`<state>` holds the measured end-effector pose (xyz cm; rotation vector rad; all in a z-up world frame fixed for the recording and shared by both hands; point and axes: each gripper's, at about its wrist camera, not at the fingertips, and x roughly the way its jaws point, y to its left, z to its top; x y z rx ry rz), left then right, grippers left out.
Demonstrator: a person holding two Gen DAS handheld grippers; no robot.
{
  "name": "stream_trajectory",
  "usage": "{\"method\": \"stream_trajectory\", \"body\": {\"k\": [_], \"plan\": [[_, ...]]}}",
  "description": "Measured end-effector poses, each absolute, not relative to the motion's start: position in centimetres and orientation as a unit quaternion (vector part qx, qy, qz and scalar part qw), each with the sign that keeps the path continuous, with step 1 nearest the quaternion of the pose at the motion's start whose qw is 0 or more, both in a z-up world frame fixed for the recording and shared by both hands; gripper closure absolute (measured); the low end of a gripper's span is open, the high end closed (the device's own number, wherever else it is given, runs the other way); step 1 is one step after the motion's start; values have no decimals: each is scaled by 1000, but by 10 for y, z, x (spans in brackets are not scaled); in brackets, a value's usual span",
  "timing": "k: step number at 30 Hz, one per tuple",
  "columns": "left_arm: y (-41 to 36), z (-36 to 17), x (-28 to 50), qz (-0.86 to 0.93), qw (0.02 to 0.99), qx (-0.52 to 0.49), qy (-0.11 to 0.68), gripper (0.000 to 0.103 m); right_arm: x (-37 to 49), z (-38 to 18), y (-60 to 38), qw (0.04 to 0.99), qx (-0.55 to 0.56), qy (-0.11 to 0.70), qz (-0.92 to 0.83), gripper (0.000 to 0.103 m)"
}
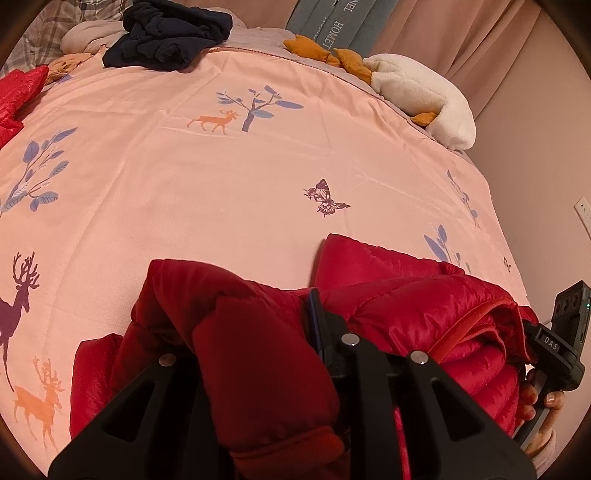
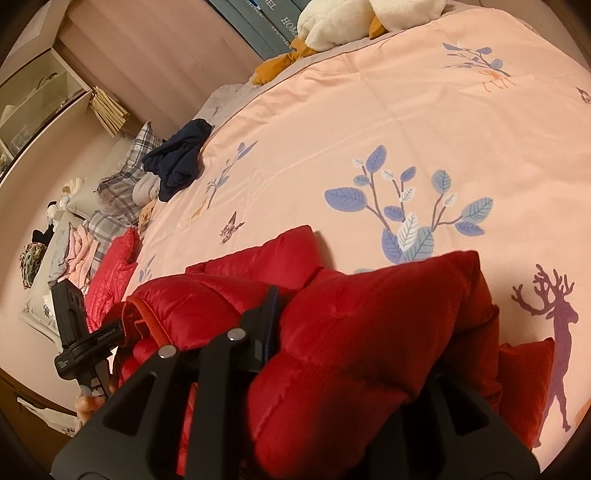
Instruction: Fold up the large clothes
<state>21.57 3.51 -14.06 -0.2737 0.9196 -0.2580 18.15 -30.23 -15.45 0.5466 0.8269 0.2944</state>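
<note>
A red puffer jacket [image 1: 406,306] lies bunched at the near edge of the pink printed bedspread [image 1: 258,177]. My left gripper [image 1: 258,332] is shut on a padded fold of it; one finger [image 1: 317,325] shows, the other is hidden under the fabric. My right gripper [image 2: 343,325] is shut on another padded fold of the same jacket [image 2: 207,295]; one finger [image 2: 266,317] shows beside the fabric. Each gripper's body shows in the other view, the right one [image 1: 561,332] at the jacket's right end and the left one [image 2: 81,332] at its left end.
A dark navy garment [image 1: 170,33] lies at the far side of the bed, with a white and orange plush toy [image 1: 417,88] and grey pillows [image 1: 332,22]. Another red garment [image 1: 14,96] lies at the far left. Plaid bedding and folded clothes [image 2: 107,206] sit beside the bed.
</note>
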Motion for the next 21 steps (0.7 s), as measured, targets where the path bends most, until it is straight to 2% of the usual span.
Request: {"method": "stream_trajectory", "body": {"k": [12,18,21], "plan": [[31,-138,210,-118,884,-119,436,84,176,-151,-304,869,270,388,146,72],[31,-137,208,-116,885,-122,434,84,171,-146,-305,871,273,380,151,59],[30,-136,206,-115,885,-122,434,82,168,-143,-303,871,276,378,153,48]]}}
